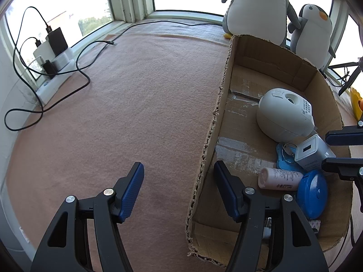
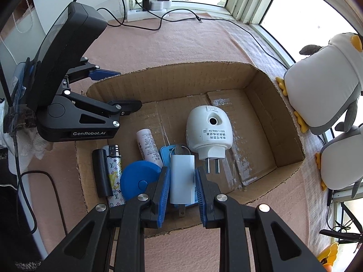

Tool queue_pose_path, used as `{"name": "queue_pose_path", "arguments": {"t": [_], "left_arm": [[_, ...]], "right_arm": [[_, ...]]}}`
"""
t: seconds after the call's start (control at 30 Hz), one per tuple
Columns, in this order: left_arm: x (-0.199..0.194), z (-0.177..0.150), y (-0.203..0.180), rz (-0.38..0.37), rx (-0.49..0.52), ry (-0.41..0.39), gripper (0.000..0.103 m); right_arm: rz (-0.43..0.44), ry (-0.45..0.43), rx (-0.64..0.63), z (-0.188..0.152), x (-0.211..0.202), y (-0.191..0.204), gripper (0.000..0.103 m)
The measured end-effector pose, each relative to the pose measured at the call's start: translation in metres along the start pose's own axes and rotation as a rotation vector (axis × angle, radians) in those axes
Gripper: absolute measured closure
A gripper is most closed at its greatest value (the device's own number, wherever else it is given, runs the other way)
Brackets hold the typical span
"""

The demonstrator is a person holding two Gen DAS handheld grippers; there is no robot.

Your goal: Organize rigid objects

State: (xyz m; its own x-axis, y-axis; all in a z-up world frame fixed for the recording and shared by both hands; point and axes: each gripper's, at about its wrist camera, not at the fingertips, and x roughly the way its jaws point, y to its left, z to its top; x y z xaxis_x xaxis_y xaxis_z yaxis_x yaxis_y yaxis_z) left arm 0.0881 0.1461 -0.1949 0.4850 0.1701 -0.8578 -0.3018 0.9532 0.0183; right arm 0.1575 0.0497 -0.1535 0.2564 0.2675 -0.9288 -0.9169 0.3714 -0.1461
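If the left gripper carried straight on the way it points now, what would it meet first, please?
Probably the cardboard box's ragged near wall, which lies between the open fingers of the left gripper; depth is unclear.

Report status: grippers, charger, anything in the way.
Right gripper shut on white charger, low in cardboard box. Left gripper straddling box wall, holding nothing. Blue disc, key tag crowd the charger.
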Motion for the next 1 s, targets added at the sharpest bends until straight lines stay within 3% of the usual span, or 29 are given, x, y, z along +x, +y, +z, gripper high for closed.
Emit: {"name": "queue_pose_path", "arguments": {"t": [0.23, 0.67, 0.77, 1.0], "left_arm": [[0.001, 0.000, 0.001, 0.001, 0.001, 0.000, 0.039], [0.000, 0.000, 0.000, 0.001, 0.007, 0.002, 0.039], [0.000, 0.000, -0.002, 0.002, 0.017, 0.004, 0.039], [-0.012, -0.002, -0.007, 0.012, 0.056, -0.012, 0.036]], "right_arm": [[-0.002, -0.011, 0.034, -0.003, -0.006, -0.003, 0.081], [-0.011, -0.061, 0.190, -0.015, -0.030, -0.004, 0.064], [-0.033, -0.072, 0.246, -0.021, -0.036, -0.003, 0.054], [-0.068, -0.073, 0.384, -0.042, -0.053, -0.005, 0.049]]}}
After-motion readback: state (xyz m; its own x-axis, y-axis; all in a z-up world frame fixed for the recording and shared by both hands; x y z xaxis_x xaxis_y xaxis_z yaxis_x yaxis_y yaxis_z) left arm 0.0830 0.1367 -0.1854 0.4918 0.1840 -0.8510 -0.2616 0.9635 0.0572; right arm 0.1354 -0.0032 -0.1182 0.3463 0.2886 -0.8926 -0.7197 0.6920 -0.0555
